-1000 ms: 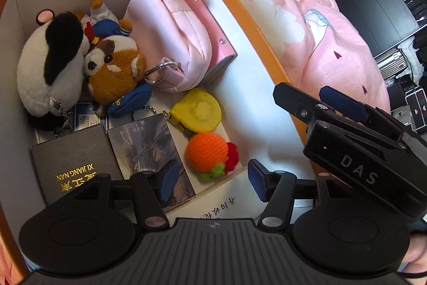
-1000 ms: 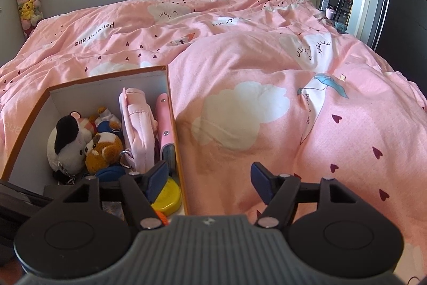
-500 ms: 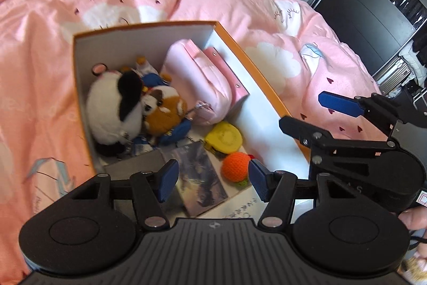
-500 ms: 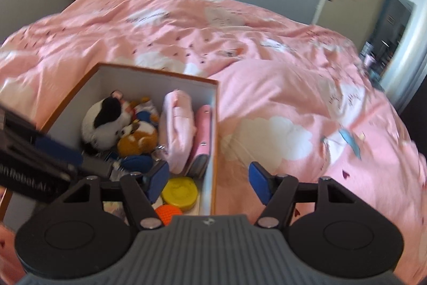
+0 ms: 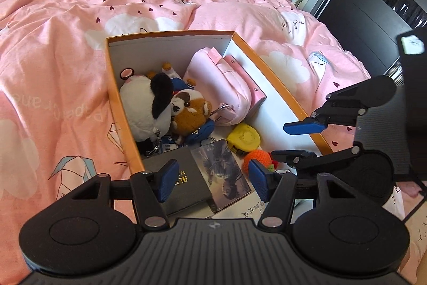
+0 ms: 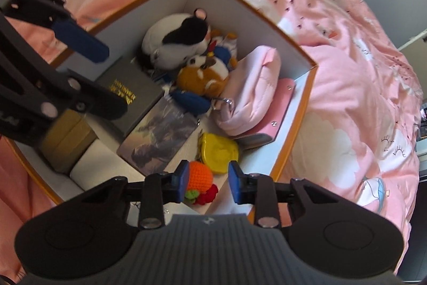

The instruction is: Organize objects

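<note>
right gripper (image 6: 206, 182): fingers apart, nothing clamped, poised over the box's near corner; orange crochet toy (image 6: 200, 175) sits between the pads, looks lined up for a pick (my guess).
left gripper (image 5: 210, 178): fingers wide apart, empty, hanging above the near end of the box, likely just standing by.
box (image 5: 267, 68): orange rim, white inside, on pink duvet (image 5: 66, 44).
crochet toy look: round orange knit ball, red and green bits at its base, soft.
ahead of right gripper: yellow pouch (image 6: 220, 152), just beyond the toy; pink bag (image 6: 253, 87) further on, against the right wall.
ahead of left gripper: dark book (image 5: 184, 180), picture card (image 5: 224, 172), panda plush (image 5: 149, 103).
</note>
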Available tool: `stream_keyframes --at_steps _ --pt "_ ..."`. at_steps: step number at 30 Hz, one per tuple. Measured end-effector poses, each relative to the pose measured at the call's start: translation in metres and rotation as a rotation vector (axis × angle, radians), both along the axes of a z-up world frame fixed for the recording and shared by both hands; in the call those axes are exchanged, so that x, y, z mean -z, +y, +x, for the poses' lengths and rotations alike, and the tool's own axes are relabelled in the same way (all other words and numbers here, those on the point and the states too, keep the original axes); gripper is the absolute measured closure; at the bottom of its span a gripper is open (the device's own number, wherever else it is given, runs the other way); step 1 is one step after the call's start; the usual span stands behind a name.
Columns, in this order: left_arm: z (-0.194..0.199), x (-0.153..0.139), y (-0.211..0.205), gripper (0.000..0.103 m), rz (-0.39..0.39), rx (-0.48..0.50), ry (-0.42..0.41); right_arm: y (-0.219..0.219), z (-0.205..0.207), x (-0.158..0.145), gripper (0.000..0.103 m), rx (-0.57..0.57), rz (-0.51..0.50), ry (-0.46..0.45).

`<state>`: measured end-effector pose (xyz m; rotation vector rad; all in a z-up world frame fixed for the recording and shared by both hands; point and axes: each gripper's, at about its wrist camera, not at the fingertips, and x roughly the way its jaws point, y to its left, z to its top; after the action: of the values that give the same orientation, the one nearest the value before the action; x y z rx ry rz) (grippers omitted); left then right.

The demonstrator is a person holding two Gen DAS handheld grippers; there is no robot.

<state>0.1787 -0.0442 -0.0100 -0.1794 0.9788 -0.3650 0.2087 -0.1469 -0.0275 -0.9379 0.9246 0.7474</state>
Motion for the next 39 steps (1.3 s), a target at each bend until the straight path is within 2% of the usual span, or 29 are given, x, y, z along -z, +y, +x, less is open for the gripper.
stream_keyframes --at_steps 6,10,17,25,30,33,36,39 --pt "-0.002 0.002 0.007 0.034 -0.015 0.006 -0.017 0.008 0.005 0.012 0.070 -0.079 -0.148 0.053" --pt "-0.002 0.002 0.011 0.034 -0.032 0.003 -0.028 0.008 0.011 0.015 0.070 -0.089 -0.200 0.089" --pt "0.001 0.003 0.015 0.034 -0.049 0.001 -0.030 0.013 0.016 0.023 0.069 -0.134 -0.210 0.149" --pt "0.002 0.002 0.018 0.034 -0.066 0.003 -0.025 0.025 0.035 0.047 0.070 -0.104 -0.222 0.213" --pt "0.004 0.001 0.020 0.035 -0.083 -0.018 -0.021 0.021 0.028 0.047 0.069 -0.184 -0.248 0.231" --pt "0.004 -0.003 0.023 0.035 -0.098 -0.041 -0.025 0.018 0.028 0.039 0.069 -0.152 -0.218 0.220" --pt "0.002 -0.011 0.026 0.035 -0.114 -0.052 -0.034 0.014 0.023 0.020 0.062 -0.118 -0.136 0.190" --pt "-0.003 -0.020 0.023 0.035 -0.090 -0.062 -0.056 0.010 0.010 -0.001 0.059 -0.074 -0.052 0.150"
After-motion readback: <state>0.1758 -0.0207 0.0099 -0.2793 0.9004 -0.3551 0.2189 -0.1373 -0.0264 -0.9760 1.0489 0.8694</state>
